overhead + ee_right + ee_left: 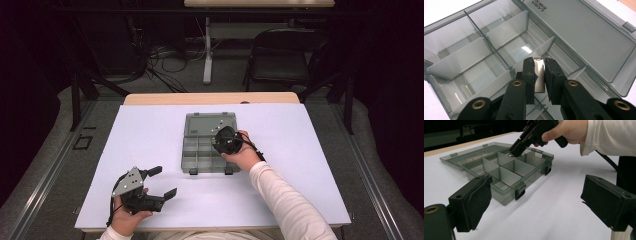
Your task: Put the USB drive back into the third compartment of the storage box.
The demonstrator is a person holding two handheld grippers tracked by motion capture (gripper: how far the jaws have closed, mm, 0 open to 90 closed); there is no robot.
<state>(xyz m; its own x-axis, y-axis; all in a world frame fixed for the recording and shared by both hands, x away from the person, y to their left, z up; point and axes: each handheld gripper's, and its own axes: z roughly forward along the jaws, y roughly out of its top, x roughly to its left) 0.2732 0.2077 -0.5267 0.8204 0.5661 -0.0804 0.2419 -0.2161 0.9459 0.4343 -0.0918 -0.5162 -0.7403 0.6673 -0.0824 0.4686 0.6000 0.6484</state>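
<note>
The right gripper (539, 75) is clamping a small metal piece (539, 75) over the open, empty-looking divided box (469, 57); the left gripper (159, 181) is resting nearby, jaws apart.

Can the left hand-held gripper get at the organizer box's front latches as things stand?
Probably yes. The left hand-held gripper is open, with bare table between it and the latches. The right hand-held gripper is over the box's far right compartments.

Metal piece (539, 75) — over open organizer box (599, 42)
</note>
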